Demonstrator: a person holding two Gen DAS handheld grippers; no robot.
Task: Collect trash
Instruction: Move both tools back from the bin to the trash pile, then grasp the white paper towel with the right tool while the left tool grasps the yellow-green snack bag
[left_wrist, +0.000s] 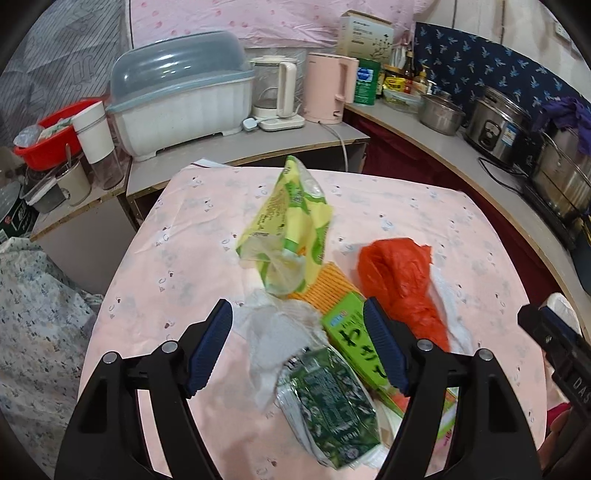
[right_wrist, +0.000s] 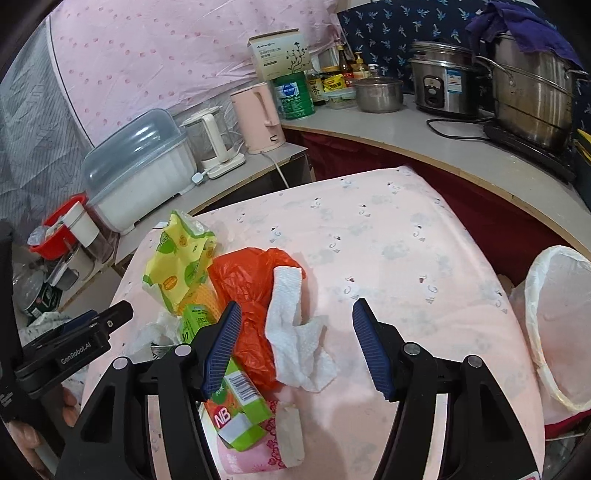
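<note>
A heap of trash lies on the pink-clothed table. It holds a yellow-green wrapper, an orange plastic bag, a green carton, a crumpled tissue and a dark green packet. My left gripper hangs open over the tissue and the packet, its pads clear of both. My right gripper is open too, above a white paper towel that lies on the orange bag. Its left finger stands over the green carton.
A bin with a white liner stands at the table's right edge. Behind the table runs a counter with a dish box, kettles, steel pots and a rice cooker. A red basin sits far left.
</note>
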